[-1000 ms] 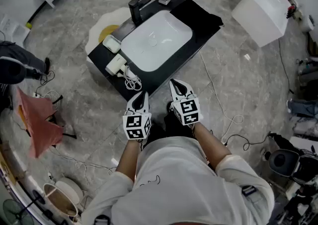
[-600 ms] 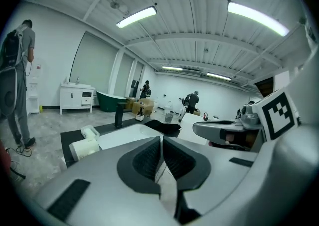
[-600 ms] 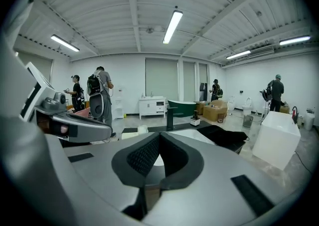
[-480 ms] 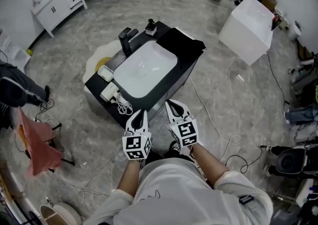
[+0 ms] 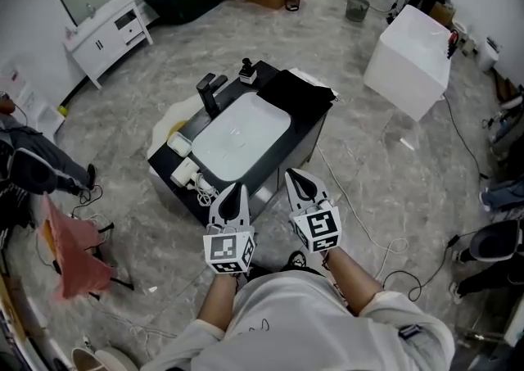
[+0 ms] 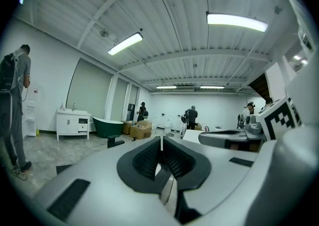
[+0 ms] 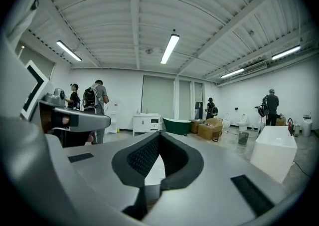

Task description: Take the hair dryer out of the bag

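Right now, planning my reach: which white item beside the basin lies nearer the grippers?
The white item by the coiled cable, at the counter's front corner; the other white item sits nearer the faucet.

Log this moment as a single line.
left claw: shut, empty | right claw: shut, empty | black bag: beside basin, untouched

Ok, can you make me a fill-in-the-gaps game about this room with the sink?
1. The left gripper and the right gripper are both shut and hold ___.
2. The basin in the counter is coloured ___.
3. The faucet beside the basin is coloured ___.

Missing words: nothing; white; black.
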`<action>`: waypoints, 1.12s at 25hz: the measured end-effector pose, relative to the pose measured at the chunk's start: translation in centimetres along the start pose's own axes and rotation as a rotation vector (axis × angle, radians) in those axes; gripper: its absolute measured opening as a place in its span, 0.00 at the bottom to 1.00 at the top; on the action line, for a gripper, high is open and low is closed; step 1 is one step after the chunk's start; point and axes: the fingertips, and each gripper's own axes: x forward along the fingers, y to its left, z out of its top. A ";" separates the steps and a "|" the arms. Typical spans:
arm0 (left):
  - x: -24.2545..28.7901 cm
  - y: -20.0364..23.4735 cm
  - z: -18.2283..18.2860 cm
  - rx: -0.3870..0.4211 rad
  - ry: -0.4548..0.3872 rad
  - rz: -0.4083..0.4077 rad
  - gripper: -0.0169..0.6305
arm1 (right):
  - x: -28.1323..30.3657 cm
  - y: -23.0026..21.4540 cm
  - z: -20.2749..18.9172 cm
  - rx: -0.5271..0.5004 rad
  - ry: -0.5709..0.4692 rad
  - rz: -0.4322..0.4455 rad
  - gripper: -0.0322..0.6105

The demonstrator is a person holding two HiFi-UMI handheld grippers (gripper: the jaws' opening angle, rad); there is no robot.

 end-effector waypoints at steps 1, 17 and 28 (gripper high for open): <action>-0.1 0.0 0.4 0.004 -0.010 0.003 0.07 | -0.2 -0.1 0.1 -0.002 -0.005 -0.004 0.05; -0.8 1.1 0.9 0.000 -0.022 0.036 0.07 | -0.6 -0.1 0.8 -0.016 -0.020 -0.004 0.05; -1.1 1.6 0.7 0.001 -0.025 0.039 0.07 | -0.2 0.7 0.8 -0.024 -0.019 0.009 0.05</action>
